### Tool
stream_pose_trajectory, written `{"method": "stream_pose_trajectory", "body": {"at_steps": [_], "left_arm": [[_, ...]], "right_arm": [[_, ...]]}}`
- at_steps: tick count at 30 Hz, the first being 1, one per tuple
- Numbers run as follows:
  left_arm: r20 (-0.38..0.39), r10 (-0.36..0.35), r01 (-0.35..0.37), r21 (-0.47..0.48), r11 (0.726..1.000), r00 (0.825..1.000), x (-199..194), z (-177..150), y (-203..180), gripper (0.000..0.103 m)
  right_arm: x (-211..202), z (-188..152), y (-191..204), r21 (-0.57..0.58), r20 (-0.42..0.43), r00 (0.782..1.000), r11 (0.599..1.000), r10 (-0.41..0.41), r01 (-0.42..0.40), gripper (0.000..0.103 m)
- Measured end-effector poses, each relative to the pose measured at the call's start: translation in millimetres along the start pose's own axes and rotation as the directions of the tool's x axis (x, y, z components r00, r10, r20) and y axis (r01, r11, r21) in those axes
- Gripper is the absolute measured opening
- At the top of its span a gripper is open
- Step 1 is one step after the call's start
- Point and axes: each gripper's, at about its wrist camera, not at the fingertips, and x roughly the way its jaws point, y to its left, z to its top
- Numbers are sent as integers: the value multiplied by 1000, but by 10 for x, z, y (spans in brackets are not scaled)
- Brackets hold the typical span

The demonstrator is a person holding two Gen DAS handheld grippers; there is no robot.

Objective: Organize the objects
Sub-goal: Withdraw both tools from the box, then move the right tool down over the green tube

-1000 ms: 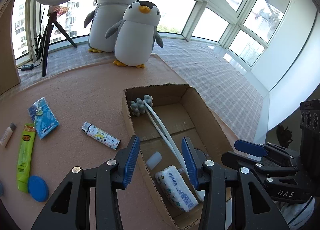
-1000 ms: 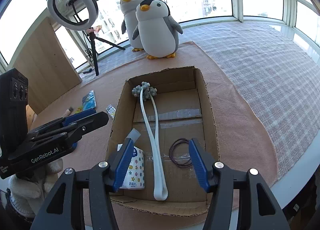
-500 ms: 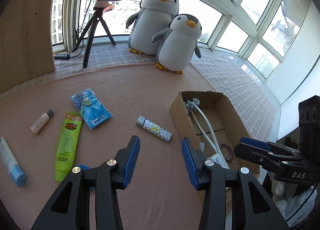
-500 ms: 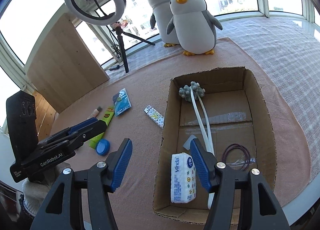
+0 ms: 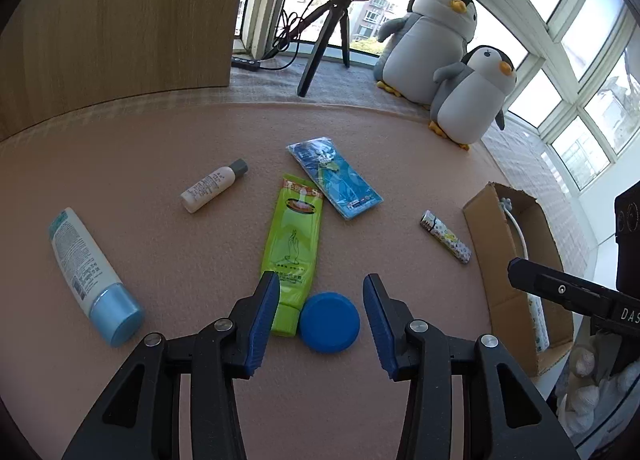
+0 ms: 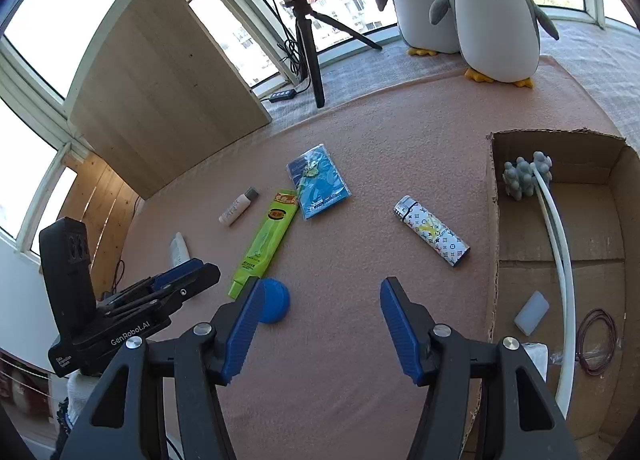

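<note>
On the pink felt mat lie a green tube [image 5: 293, 244] [image 6: 265, 242], a round blue lid [image 5: 329, 321] [image 6: 274, 300], a blue packet [image 5: 334, 176] [image 6: 318, 181], a patterned lighter [image 5: 445, 236] [image 6: 431, 231], a small white bottle [image 5: 212, 190] [image 6: 237, 206] and a white tube with a light-blue cap [image 5: 92, 276]. My left gripper [image 5: 320, 316] is open, hanging just above the blue lid and the green tube's end. My right gripper [image 6: 320, 324] is open over bare mat, right of the lid. The cardboard box [image 6: 494, 220] [image 5: 486, 236] at the right holds a white massager, a tissue pack and a hair tie.
Two plush penguins [image 6: 490, 12] [image 5: 468, 96] stand at the mat's far edge. A ring light on a tripod [image 6: 310, 40] [image 5: 324, 40] and a wooden board [image 6: 160, 92] [image 5: 116, 16] stand behind the mat. The table edge drops off past the box.
Both grippers have swung left, away from the box, over the loose objects. The left one now hovers at the blue lid and green tube. Both stay open and hold nothing.
</note>
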Motion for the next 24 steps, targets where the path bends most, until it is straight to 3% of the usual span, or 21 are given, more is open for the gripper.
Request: {"method": "stream_pose_trajectory", "body": {"at_steps": [6,11,24], "left_arm": [[-37,1,-2,-23,1000,999,153,-48,287,46],[-67,-4,2,-29,1000,998,320,-70,382,39],[-79,-33,34,3,999,996,426,-88,444,34]], "right_arm": [[430,119,170,-5,-63,998,1000,-7,6,56],[709,181,248,25,-104,995,1000,5,-2,42],[1335,245,443,47,-201,980,999,1,9,28]]}}
